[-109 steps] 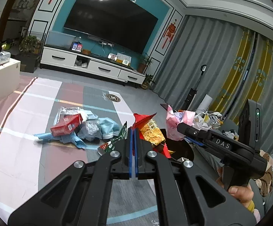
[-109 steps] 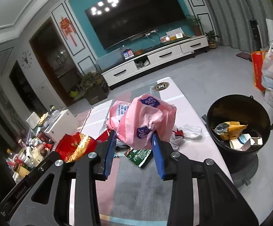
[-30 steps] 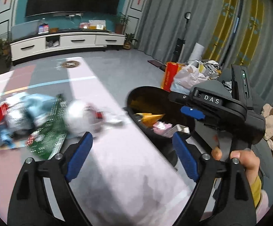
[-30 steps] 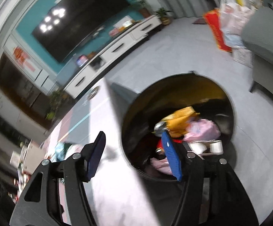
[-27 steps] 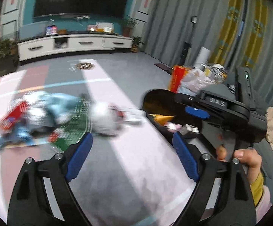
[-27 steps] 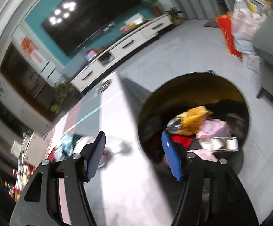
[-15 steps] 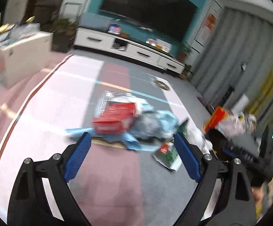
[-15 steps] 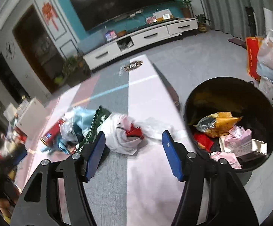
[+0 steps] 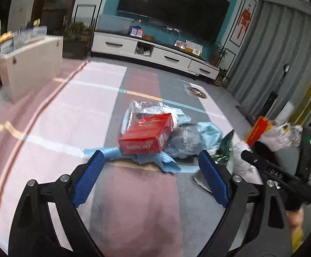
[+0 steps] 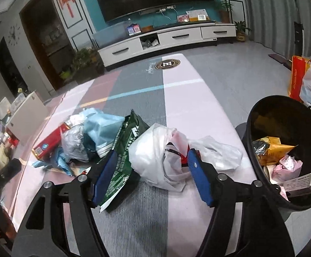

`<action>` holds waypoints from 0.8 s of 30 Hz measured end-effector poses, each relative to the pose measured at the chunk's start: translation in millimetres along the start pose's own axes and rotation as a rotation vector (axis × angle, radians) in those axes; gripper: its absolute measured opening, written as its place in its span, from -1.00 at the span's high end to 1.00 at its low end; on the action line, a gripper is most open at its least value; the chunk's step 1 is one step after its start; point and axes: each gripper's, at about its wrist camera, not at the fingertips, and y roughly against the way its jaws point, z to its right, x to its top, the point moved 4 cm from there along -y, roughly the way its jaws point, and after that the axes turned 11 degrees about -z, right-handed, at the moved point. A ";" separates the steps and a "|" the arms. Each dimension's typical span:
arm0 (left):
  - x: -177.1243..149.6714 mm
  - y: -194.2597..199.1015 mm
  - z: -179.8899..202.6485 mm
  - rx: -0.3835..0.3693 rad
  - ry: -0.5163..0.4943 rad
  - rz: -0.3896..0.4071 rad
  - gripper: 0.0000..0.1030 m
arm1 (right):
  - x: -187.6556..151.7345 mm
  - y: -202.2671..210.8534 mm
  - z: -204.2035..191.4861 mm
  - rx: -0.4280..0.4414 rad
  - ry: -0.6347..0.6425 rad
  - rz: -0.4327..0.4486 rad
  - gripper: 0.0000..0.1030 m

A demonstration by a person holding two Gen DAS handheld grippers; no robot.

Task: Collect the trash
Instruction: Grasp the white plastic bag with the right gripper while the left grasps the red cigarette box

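The striped rug (image 10: 177, 98) carries the litter, heaped toward its middle and right side; the black bin (image 10: 262, 111) stands just off the rug's right edge, already holding a yellow snack bag (image 10: 273, 150), pink wrappers and a small white carton; a share of the collecting looks done, and the step in hand seems to be the reach for fresh pieces. Of what is left, the white plastic bag (image 10: 155, 150) lies nearest the bin-side edge, a green foil packet (image 10: 125, 145) touching its left, then pale blue and clear wrappers, then the red carton (image 9: 147, 135) on blue tissue farthest from the bin. The right gripper (image 10: 151, 175) hangs over the white bag with its jaws opening, the bag between them but not pinched; the left gripper (image 9: 151, 173) stands wide and empty before the red carton. Next, I judge, each must sink onto its target and close; the limp bag calls for a bite on bunched film.
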 end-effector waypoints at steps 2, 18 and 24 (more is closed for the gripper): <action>4.4 -3.4 9.2 0.047 -0.066 0.013 -0.74 | 2.0 -5.2 1.6 -0.005 -0.008 -0.005 -0.31; 30.5 -51.0 -17.4 -0.041 0.050 -0.083 -0.74 | 4.9 -31.2 19.1 0.014 -0.100 -0.068 0.30; 26.5 -58.8 -17.3 -0.034 0.074 -0.100 -0.30 | 6.5 -16.5 30.9 0.040 -0.170 -0.040 0.41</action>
